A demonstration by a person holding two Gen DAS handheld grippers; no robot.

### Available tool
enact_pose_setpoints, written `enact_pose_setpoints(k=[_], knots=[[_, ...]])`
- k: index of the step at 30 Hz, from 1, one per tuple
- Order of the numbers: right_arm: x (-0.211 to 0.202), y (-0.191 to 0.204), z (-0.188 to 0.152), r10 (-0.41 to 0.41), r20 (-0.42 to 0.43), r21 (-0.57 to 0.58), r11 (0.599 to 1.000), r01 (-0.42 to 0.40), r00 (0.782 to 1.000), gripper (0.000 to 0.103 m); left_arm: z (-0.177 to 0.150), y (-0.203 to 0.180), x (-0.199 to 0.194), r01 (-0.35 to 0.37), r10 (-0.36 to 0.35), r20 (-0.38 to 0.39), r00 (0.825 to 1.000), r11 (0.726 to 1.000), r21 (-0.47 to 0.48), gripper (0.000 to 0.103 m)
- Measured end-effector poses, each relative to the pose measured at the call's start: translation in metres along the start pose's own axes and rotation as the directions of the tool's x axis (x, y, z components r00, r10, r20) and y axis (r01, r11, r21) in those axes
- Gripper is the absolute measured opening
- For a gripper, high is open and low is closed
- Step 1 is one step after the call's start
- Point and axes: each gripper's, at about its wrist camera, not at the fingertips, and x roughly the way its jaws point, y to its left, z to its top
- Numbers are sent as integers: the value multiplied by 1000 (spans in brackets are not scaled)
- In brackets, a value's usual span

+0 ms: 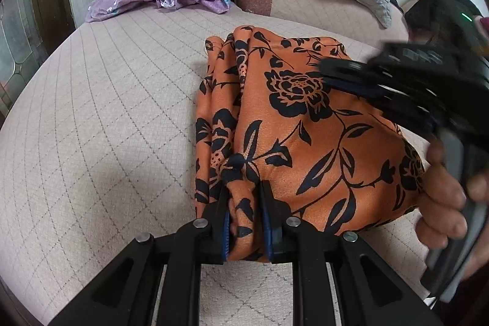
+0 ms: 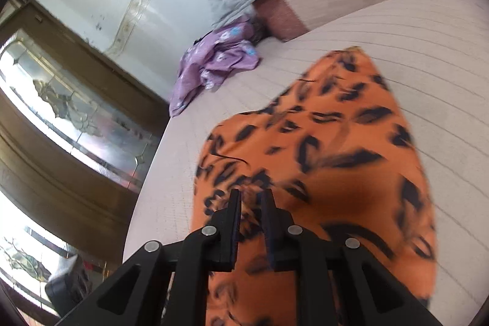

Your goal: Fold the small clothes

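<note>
Both grippers pinch the orange floral garment (image 1: 305,142) lying on the quilted bed (image 1: 107,112) — left gripper (image 1: 244,203) clamped on a bunched edge, right gripper (image 2: 252,203) nearly closed on cloth. Carrying the fold over evenly, judged best — keep both corners level, tension light.

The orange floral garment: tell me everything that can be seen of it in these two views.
The orange floral garment is a thin, smooth-looking fabric printed with black flowers, leaves and vines. It lies on the quilted bed cover, partly folded, with several lengthwise pleats bunched along its left side. The left gripper has its jaws shut on a gathered fold at the near edge. The right gripper is over its far right part; its own view is blurred, with cloth between the jaws.
</note>
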Motion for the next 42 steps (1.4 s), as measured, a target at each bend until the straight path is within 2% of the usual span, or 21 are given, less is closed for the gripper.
enact_pose_setpoints(k=[1,3,4,6,9,11,12,13,15,16,19,21,25,26,27,28,30,36,40,42], knots=[[13,2,5,7,-45,-6,1000,-7,999,16,0,1,0,1,-1,-1,1000,1000,-1,18],[50,-1,11,-49,-190,-16,999,47,980,15,1,1,0,2,-2,3,1000,1000,0,18],[62,-4,13,-60,-218,-20,998,57,974,15,1,1,1,4,-4,5,1000,1000,1,18],[67,-8,17,-17,-193,-24,1000,13,981,14,3,3,0,11,-11,2,1000,1000,2,18],[63,-8,16,-7,-184,-10,1000,5,983,14,9,6,-8,30,-30,-6,1000,1000,-1,18],[51,-6,14,-13,-169,-28,1000,8,986,15,18,10,-26,34,-34,62,997,999,16,19],[43,-5,14,-3,-157,-24,1000,-1,988,15,21,12,-34,18,-20,107,994,1000,21,26],[33,-5,11,13,-138,-24,1000,-17,990,16,26,14,-44,-21,17,171,985,999,25,38],[3,-7,13,25,-66,-41,999,-28,997,17,36,15,-49,-80,71,235,969,996,28,49],[-8,-10,15,18,-33,-44,999,-19,999,17,41,15,-47,-96,85,243,966,995,33,49],[-38,-28,23,-37,60,-12,999,38,998,17,58,2,-24,-104,89,213,973,993,57,49],[-49,-43,25,-54,92,28,998,51,994,17,68,-10,-1,-105,91,161,983,992,76,49],[-51,-64,21,-56,97,87,995,47,994,17,73,-17,36,-146,142,75,987,988,55,49],[-47,-67,20,-56,87,96,994,47,995,17,74,-13,49,-161,160,30,987,986,47,51],[-41,-72,18,-74,67,110,992,66,995,17,74,-11,53,-158,157,21,987,987,43,53],[-33,-79,16,-97,44,132,987,91,994,15,72,-9,55,-158,157,28,987,987,39,58],[-24,-89,10,-89,36,166,983,82,995,15,71,-10,57,-177,175,39,984,983,50,62],[-38,-76,14,-110,23,129,986,107,994,15,71,-3,42,-142,141,44,989,990,10,62],[-68,-59,6,-55,55,112,993,48,997,17,66,-3,18,-151,147,110,983,988,32,62],[-80,-48,-5,-37,61,84,996,32,997,18,58,-2,14,-174,169,109,980,984,44,62]])
